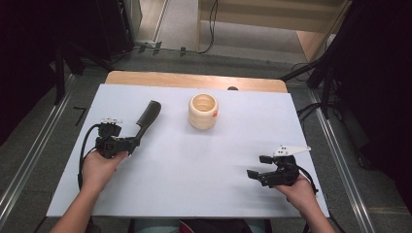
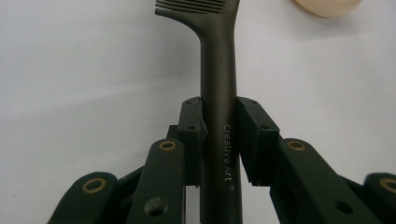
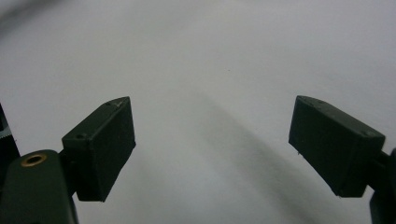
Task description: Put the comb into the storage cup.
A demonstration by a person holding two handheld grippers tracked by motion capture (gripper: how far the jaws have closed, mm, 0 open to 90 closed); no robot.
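Comb [image 1: 147, 118], dark and long-handled, sits at the left part of the white bench [image 1: 194, 165], its handle end caught in the left tool [image 1: 134, 142] and its toothed end pointing away from the person toward the far edge. From the high view the comb reads as a dark tapered bar slanting up and to the right; whether it rests on the surface or is raised off it cannot be told there. The left gripper view supplies the detail: both black pads press against the sides of the handle [image 2: 219, 140], one on each side, so the left tool is clamped on the comb. That view also shows pale lettering along the handle and a row of fine teeth at the top edge, neither legible from above. A cream ribbed cup [image 1: 203, 111] stands upright near the middle of the bench's far half, well apart from the comb; in the left gripper view it appears as a pale curved edge [image 2: 327, 7] at the top right, beyond the teeth. The right tool [image 1: 258, 166] is held over the near right area of the bench, well apart from both items. Its own view shows the two pads [image 3: 100, 147] standing wide apart with bare white surface between them.
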